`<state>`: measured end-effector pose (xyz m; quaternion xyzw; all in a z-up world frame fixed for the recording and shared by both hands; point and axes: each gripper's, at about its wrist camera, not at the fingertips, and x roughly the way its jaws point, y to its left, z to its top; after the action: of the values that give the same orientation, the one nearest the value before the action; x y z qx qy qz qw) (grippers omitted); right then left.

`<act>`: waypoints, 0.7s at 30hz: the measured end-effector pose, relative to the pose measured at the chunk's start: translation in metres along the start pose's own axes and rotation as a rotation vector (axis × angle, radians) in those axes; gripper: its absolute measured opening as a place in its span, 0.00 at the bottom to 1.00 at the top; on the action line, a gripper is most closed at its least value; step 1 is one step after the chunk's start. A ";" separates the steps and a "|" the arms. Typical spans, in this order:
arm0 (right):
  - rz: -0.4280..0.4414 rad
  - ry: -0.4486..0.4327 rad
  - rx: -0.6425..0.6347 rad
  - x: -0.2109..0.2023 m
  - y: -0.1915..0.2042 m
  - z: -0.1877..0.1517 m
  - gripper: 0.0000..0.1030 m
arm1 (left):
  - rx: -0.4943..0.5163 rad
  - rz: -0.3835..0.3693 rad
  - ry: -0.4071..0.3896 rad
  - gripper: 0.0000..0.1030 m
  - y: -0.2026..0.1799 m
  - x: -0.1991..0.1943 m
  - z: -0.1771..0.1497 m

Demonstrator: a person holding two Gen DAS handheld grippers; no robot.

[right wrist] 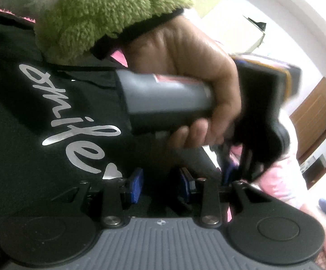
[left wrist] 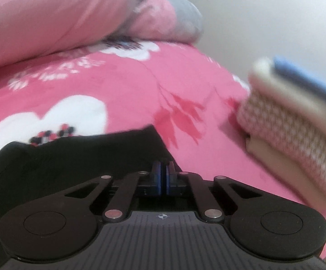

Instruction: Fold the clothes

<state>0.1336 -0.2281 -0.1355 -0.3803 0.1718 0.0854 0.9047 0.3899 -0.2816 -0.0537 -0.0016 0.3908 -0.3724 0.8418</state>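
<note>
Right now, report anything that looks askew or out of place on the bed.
Nothing looks damaged or spilled. The black garment lies rumpled on the pink floral sheet, not yet folded, with the left gripper shut at its edge. The folded stack beside it leans unevenly.

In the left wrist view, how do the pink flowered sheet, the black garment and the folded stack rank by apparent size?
1. pink flowered sheet
2. and 3. black garment and folded stack: they look alike; the stack is cut off and blurred, so ranking is unsure.
</note>
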 end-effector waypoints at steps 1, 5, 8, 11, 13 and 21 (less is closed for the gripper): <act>0.000 0.000 0.000 -0.001 0.001 0.000 0.36 | -0.034 0.002 -0.019 0.02 0.007 -0.006 0.001; -0.004 -0.001 -0.001 -0.001 0.003 0.000 0.36 | -0.157 0.029 -0.091 0.01 0.037 -0.031 -0.003; -0.011 -0.002 -0.003 0.000 0.001 -0.003 0.36 | -0.238 0.047 -0.104 0.01 0.061 -0.039 -0.010; -0.020 -0.007 -0.007 -0.006 0.002 -0.006 0.36 | -0.299 0.052 -0.103 0.01 0.080 -0.042 -0.021; -0.024 -0.011 -0.005 -0.012 0.002 -0.009 0.34 | -0.314 0.050 -0.100 0.01 0.086 -0.042 -0.026; -0.024 0.000 0.007 -0.012 -0.006 -0.008 0.24 | -0.352 0.013 -0.089 0.01 0.098 -0.038 -0.035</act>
<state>0.1225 -0.2381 -0.1318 -0.3790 0.1678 0.0739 0.9071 0.4129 -0.1769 -0.0820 -0.1630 0.4122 -0.2924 0.8474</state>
